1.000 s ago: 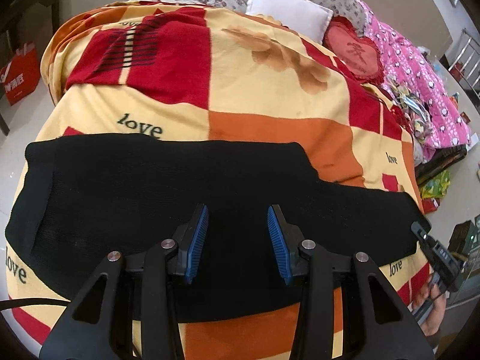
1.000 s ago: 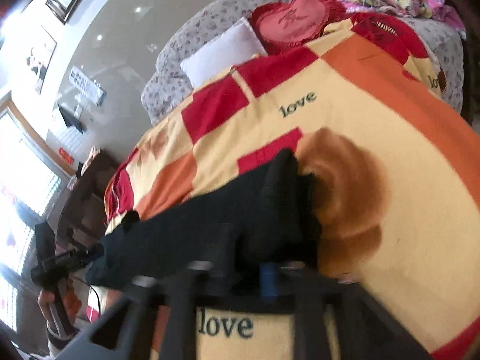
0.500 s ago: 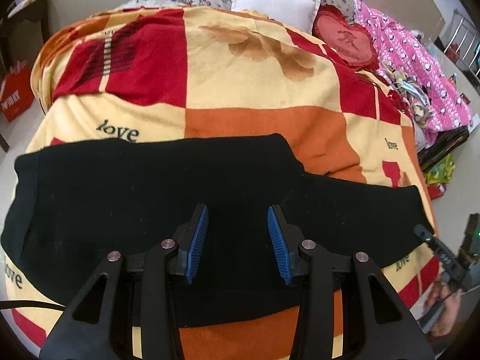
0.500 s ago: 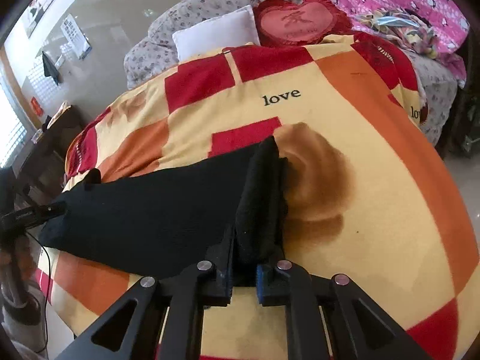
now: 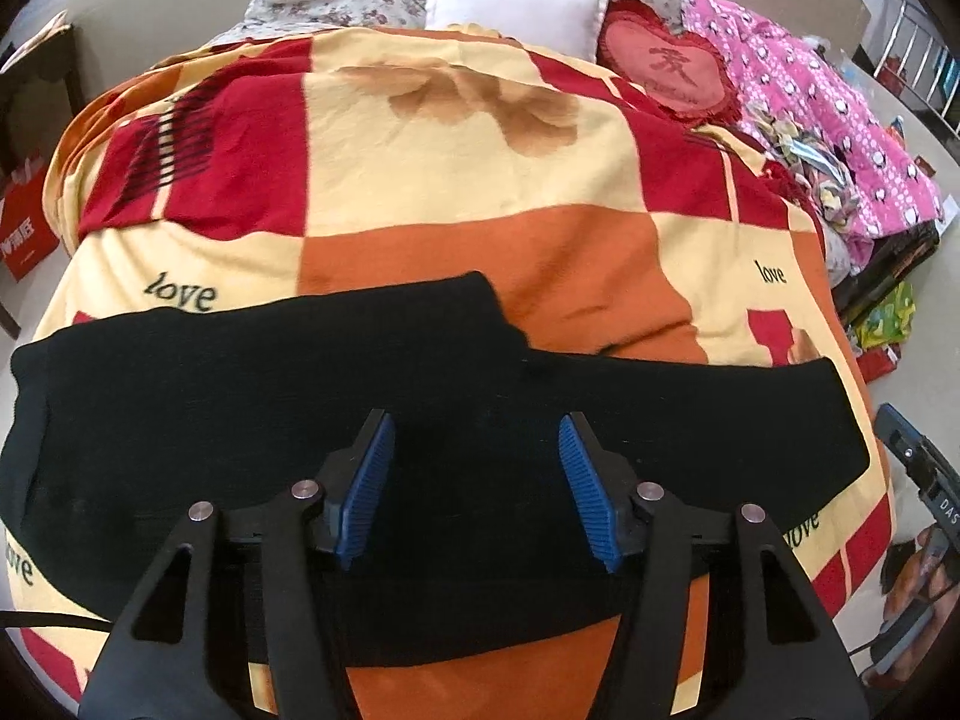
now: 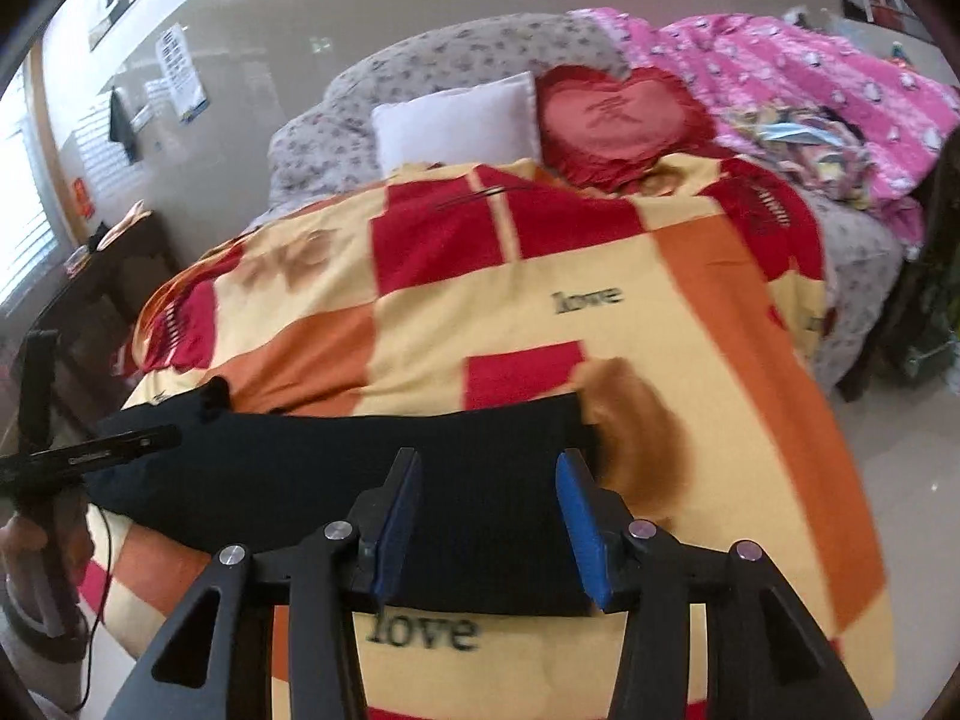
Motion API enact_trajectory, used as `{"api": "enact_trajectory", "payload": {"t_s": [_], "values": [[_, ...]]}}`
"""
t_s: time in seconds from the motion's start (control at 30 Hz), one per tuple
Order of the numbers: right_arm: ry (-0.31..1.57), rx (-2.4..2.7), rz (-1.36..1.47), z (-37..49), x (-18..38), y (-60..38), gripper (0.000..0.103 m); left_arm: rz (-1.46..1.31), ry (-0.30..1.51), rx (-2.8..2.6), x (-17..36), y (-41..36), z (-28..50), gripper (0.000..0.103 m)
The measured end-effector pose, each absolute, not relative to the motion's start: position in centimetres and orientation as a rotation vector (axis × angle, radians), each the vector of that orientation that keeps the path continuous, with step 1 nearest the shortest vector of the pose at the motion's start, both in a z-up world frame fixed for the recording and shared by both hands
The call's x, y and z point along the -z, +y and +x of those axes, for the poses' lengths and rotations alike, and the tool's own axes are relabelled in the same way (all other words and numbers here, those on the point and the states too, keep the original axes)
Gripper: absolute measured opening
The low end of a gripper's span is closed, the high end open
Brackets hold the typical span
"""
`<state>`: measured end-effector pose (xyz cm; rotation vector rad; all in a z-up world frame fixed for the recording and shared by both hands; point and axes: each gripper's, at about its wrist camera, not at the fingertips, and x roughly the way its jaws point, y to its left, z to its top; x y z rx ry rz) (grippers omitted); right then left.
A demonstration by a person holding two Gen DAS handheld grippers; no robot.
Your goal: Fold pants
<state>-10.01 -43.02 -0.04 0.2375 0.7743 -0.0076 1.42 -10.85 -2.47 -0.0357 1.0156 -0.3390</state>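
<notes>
Black pants lie flat on the checked blanket, long axis crosswise below both tools: left gripper over mid-length, right gripper apparently nearer one end, both opening, jaws empty.
</notes>
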Motion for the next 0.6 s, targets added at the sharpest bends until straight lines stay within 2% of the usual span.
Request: {"api": "enact_trajectory", "payload": {"t_s": [0.43,0.53,0.6], "values": [[0.930,-0.037,0.176,-6.6,5.0,-40.9,0.045,0.081,1.017,0.366,4.1,-15.5,2.2,0.057],[0.923,-0.048,0.186,-6.2,5.1,-41.2,0.047,0.089,1.017,0.374,4.3,-16.0,2.7,0.067],[0.924,-0.057,0.196,-5.8,5.2,-41.4,0.049,0.096,1.015,0.373,4.4,-16.3,2.9,0.068]]}}
